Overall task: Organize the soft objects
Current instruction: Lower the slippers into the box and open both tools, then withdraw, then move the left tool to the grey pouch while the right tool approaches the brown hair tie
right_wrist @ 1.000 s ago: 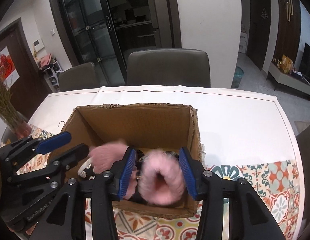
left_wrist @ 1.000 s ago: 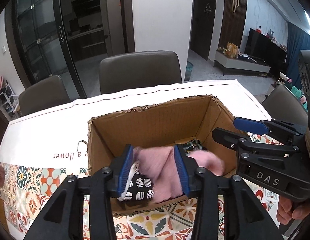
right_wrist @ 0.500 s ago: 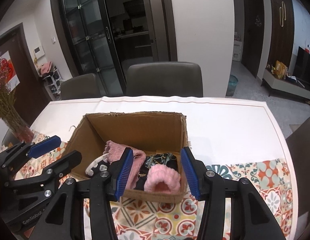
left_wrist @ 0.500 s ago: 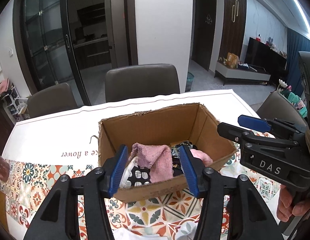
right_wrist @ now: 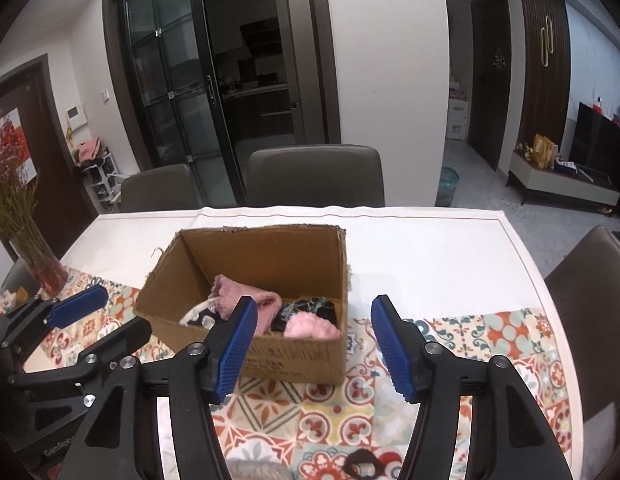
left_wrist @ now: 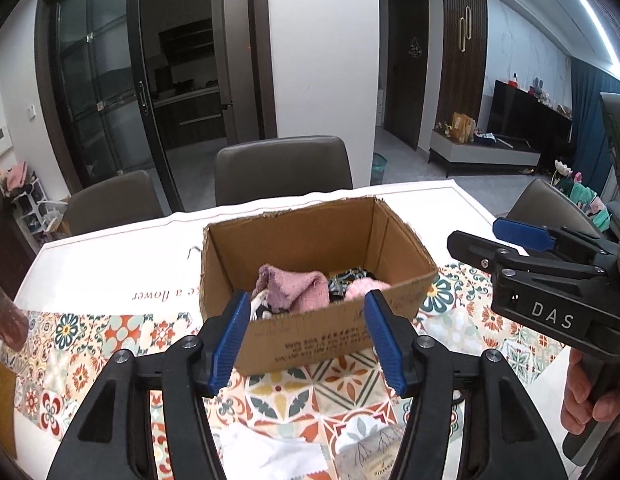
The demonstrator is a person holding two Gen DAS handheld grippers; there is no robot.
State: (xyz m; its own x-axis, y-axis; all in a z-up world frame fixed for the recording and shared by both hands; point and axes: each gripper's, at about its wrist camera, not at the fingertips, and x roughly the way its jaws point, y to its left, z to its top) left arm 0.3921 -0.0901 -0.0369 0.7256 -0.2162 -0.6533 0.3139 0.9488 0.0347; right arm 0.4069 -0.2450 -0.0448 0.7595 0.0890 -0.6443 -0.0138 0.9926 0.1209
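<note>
An open cardboard box stands on the table. It holds a pink towel, a fluffy pink piece, a dark patterned cloth and a black-and-white item. My left gripper is open and empty, in front of the box. My right gripper is open and empty, in front of the box's right corner. A white cloth and a grey cloth lie near me. A grey soft item and a dark scrunchie lie on the runner.
A patterned runner covers the near part of the white table. A vase with dried flowers stands at the left. Chairs stand behind the table, and one stands at the right side.
Both grippers let go of the pink items over the box and drew back toward me. The items now lie in the box and both jaws stand wide apart.
</note>
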